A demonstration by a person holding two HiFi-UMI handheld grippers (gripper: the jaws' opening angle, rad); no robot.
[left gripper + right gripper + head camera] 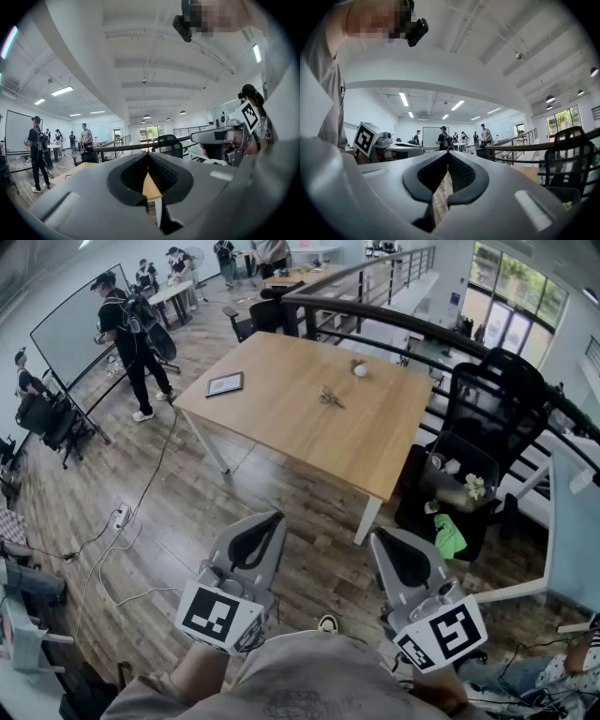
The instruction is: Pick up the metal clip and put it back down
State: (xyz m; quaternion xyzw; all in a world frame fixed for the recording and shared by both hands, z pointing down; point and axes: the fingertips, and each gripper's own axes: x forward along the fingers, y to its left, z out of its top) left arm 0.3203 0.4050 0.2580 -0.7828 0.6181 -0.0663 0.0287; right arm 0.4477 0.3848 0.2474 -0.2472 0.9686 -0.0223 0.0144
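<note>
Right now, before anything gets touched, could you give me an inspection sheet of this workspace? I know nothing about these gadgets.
Surface: wooden table, standing well ahead of the person.
Job's things: metal clip lying near the table's middle, with nothing touching it.
Clutter: dark flat tablet-like item near the table's left edge; small white round object beyond the clip.
Grippers: left gripper and right gripper both shut and empty, held low, far short of the table.
Cables: white power strip with loose cable on the floor at left.
Surroundings: black office chair at right, railing behind the table, person by a whiteboard.
</note>
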